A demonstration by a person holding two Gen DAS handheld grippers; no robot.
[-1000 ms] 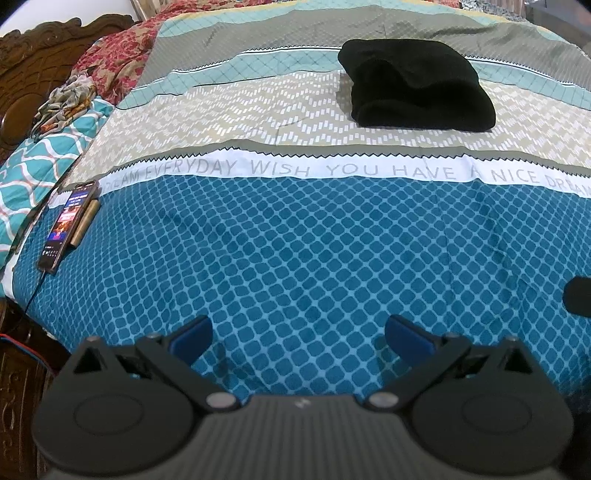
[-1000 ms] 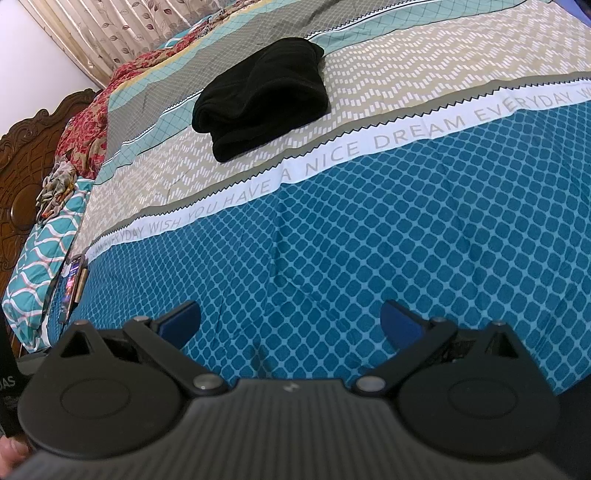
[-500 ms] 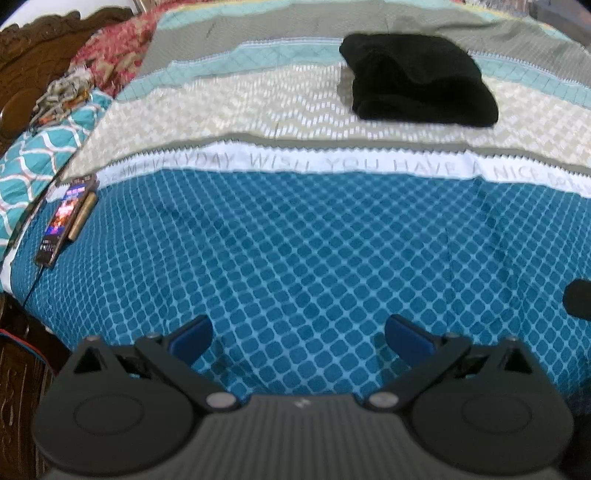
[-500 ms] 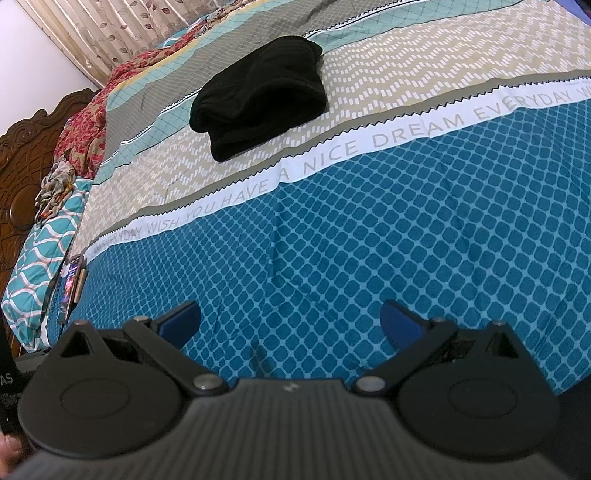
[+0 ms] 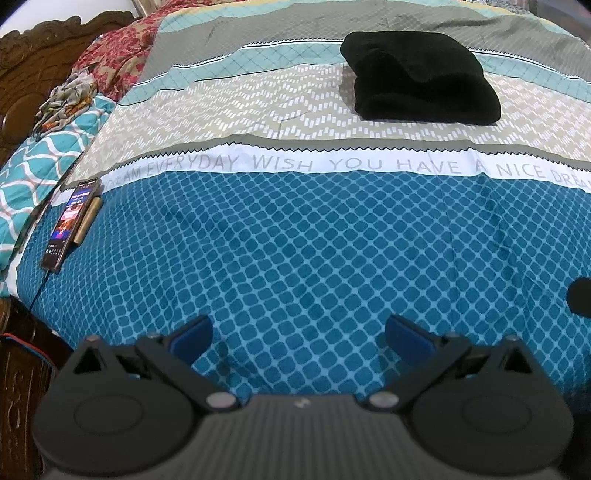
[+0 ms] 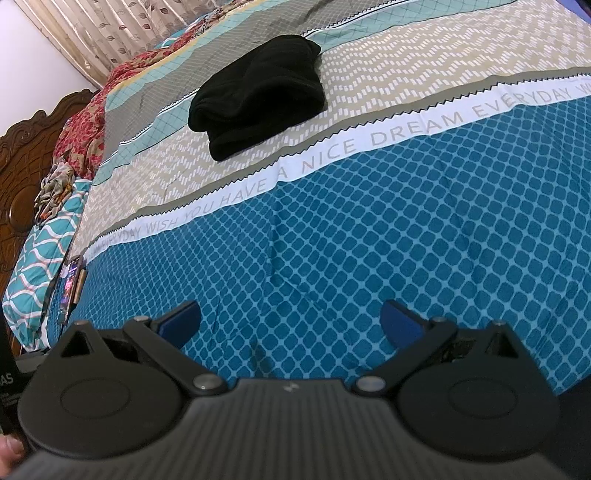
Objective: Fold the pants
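Lying folded on the beige zigzag band of the bedspread [image 5: 295, 258], the black pants [image 5: 417, 77] sat far from both grippers, nothing between them and the tools. Left gripper [image 5: 299, 332]: jaws wide, empty, above the blue diamond-print zone near the bed's front edge. Right gripper [image 6: 291, 321]: jaws wide, empty, over the same zone. Phone [image 5: 70, 225], screen lit, lay at the left edge of the bedspread, touching a slim tan object [image 5: 86, 221] beside it; a cable ran from it off the bed. Teal patterned pillow [image 5: 40, 166] and crumpled floral cloth [image 5: 66, 96] sat beside the carved wooden headboard [image 5: 33, 66]. White band read "DREAM EVERYDAY WISH YOU HAVE A NICE DREAM". Curtain [image 6: 110, 33] hung behind. Blue zone open and unobstructed.
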